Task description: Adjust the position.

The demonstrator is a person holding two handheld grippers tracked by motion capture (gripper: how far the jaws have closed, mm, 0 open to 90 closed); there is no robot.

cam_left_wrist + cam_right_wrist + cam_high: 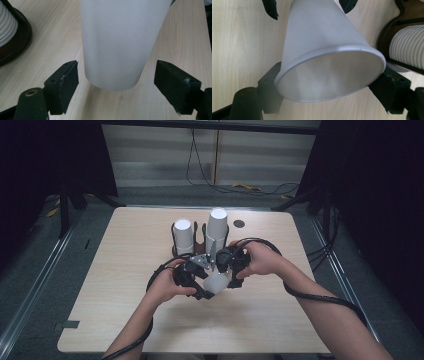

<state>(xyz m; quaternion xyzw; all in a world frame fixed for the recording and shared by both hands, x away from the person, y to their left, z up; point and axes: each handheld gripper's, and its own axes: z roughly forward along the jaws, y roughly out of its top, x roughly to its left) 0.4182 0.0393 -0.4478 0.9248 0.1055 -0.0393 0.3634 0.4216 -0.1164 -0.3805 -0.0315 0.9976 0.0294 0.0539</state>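
Mid hand-off: right gripper (329,97) clamped on paper cup (216,282) near rim. Left gripper (116,85) open around cup base w/ gaps both sides, not touching. Next prob close left, then release right.

Dim, dark-edged high view; both gripper views brighter, close-up soft, with faint shadows.

I could read no text, label, brand, number or sign anywhere. The white cup (117,42) I was working on was blank on its wall and inside, and the wooden table (125,270) bore no markings I could make out.
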